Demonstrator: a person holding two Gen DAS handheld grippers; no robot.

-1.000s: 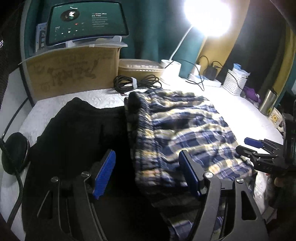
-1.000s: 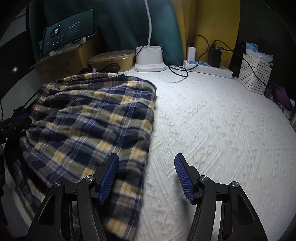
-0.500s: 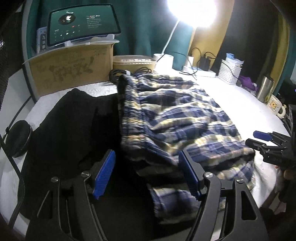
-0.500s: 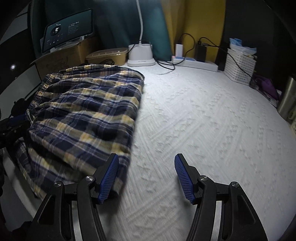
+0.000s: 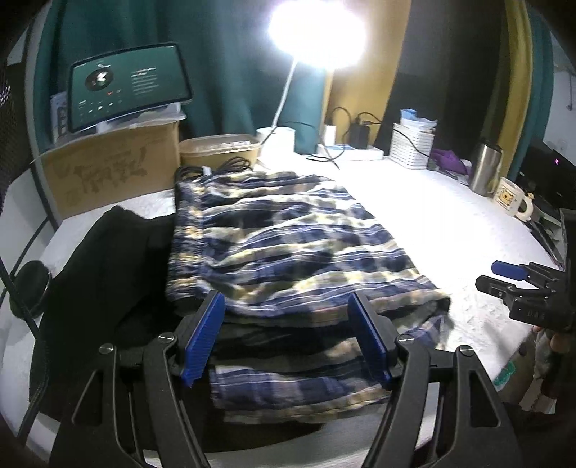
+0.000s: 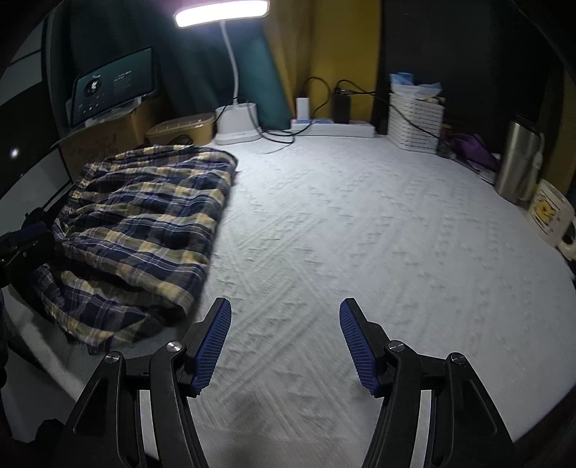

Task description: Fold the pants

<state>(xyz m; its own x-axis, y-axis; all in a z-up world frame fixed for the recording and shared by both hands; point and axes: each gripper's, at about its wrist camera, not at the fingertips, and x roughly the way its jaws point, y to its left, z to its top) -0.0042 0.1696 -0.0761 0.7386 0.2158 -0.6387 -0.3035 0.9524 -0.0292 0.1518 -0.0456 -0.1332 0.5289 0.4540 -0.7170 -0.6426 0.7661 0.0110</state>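
Plaid pants (image 5: 288,252): navy, yellow and white check, folded into a thick stack, lying on the left part of the white textured table (image 6: 360,234); elastic waistband edge toward the left, lower layers spilling out at the near edge of the table.

Left hand-held gripper (image 5: 286,342): fingers spread wide, blue ribbed pads (image 5: 201,342) facing each other, nothing between them; poised at the near edge of the pants stack. Contact with the cloth cannot be told.

Right hand-held gripper (image 6: 284,345): fingers spread wide, empty, over bare table just right of the pants' near corner; not touching the cloth.

Black garment (image 5: 108,273): lying flat, directly left of the pants, touching their waistband edge.

Cardboard box (image 5: 111,172): at the back left, dark scrawl on its front; tilted screen (image 5: 129,86) with a green display on top.

Tan lidded container (image 5: 219,149): beside the box; coiled black cable (image 5: 212,167) in front of it, just behind the pants.

Desk lamp (image 6: 223,9): lit, white gooseneck rising from a white base (image 6: 237,122) at the back.

Power strip (image 6: 331,127): along the rear wall, with chargers plugged in.

White slatted basket (image 6: 414,122): back right, holding blue and white items.

Steel tumbler (image 6: 518,162): right edge of the table; white mug (image 6: 550,216) with yellow print just in front of it.

Purple cloth (image 6: 471,147): between basket and tumbler.
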